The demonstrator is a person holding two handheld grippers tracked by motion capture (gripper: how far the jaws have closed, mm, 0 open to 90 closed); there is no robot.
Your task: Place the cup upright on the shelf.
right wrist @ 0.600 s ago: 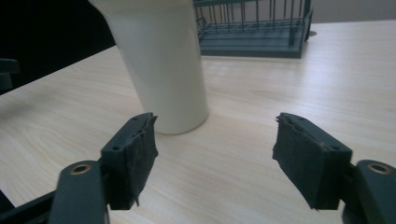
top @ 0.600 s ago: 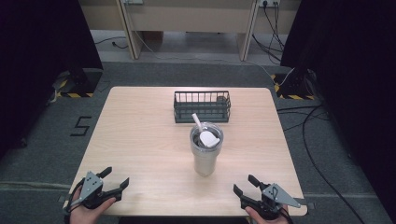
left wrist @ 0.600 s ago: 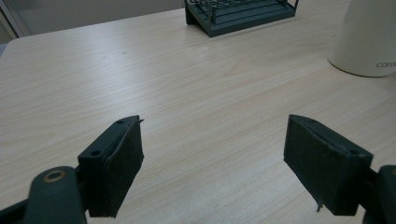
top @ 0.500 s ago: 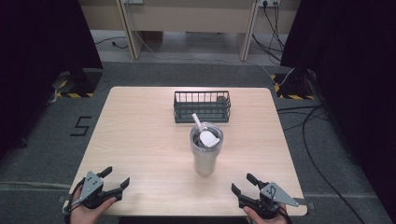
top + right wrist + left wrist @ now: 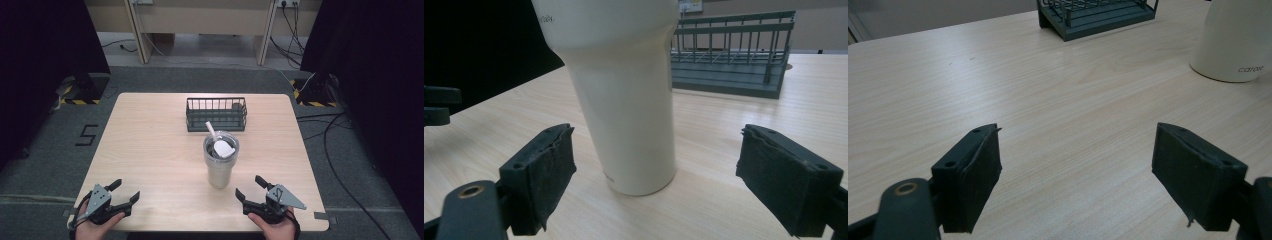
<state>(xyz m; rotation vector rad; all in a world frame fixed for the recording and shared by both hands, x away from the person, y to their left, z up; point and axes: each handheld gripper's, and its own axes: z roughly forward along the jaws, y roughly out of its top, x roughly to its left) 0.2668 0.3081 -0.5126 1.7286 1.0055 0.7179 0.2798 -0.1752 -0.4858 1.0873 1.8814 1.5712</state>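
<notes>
A grey carpeted floor (image 5: 150,80) with dark curtains at both edges surrounds a pale wooden surface (image 5: 150,150) at the centre of the high view. A cream tumbler (image 5: 220,167) with a clear lid and a white straw (image 5: 211,131) stands upright just right of the frame's centre. Behind it, toward the top of the frame and apart from it, sits a dark wire basket (image 5: 216,114).

The left tool (image 5: 125,196) rests at the lower left of the high view, held in a hand (image 5: 97,227) at the near edge of the surface, well apart from the tumbler. In the left gripper view its jaws stand wide with only bare wood between them; the tumbler's base shows at the upper right of that frame.

The right tool (image 5: 248,187) lies at the lower right of the high view, held in a hand (image 5: 275,230), near the tumbler and pointing toward it. In the right gripper view its jaws stand wide apart, the tumbler (image 5: 624,100) upright beyond them and untouched by either pad; the basket (image 5: 734,50) shows at the upper right.
</notes>
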